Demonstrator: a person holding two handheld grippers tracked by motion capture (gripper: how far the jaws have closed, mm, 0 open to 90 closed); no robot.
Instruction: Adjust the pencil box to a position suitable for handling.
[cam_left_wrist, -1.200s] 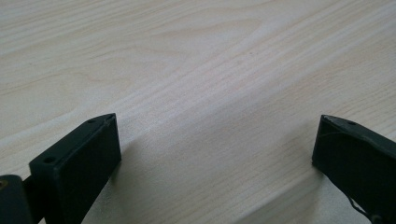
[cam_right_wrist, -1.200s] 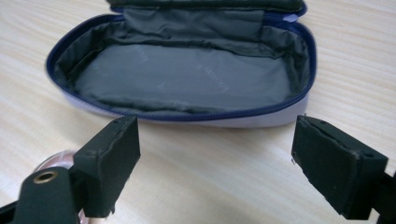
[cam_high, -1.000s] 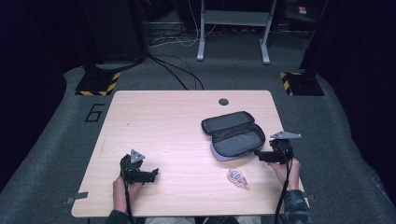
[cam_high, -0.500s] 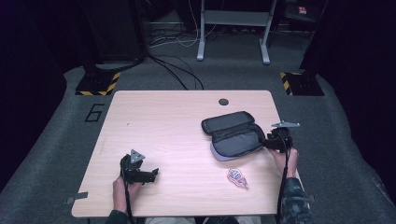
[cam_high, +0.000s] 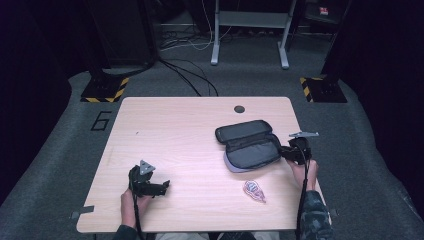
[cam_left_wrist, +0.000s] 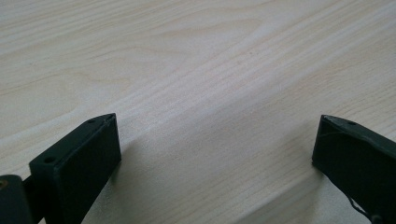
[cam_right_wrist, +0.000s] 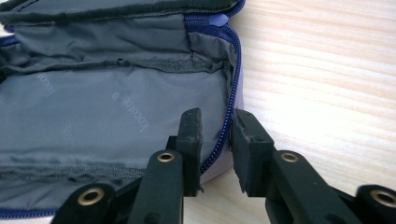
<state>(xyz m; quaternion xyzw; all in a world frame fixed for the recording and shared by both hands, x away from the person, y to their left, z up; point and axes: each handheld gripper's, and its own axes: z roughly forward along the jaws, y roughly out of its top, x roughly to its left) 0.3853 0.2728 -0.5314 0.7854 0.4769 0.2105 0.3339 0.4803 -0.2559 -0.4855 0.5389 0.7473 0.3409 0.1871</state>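
Item: soft zip pouch (cam_high: 248, 145), dark with grey lining, lying open on the right half of the counter (cam_high: 185, 140), lid flap folded back toward the far edge.

Right gripper (cam_high: 286, 153): at the pouch's right rim. Its jaws have just been closing; the right gripper view shows the blue zipper edge (cam_right_wrist: 229, 126) pinched between the pads, likely to steady the pouch or pull it.

Left gripper (cam_high: 166, 186): resting near the front left, well apart from the pouch, jaws spread wide over bare wood, holding nothing.

Small pink wrapped object (cam_high: 254, 190): near the front edge, below the pouch, perhaps awaiting packing.

Surface: pale woodgrain, one cable hole (cam_high: 239, 109). Room: grey carpet, dark surroundings, floor cables (cam_high: 192, 80).
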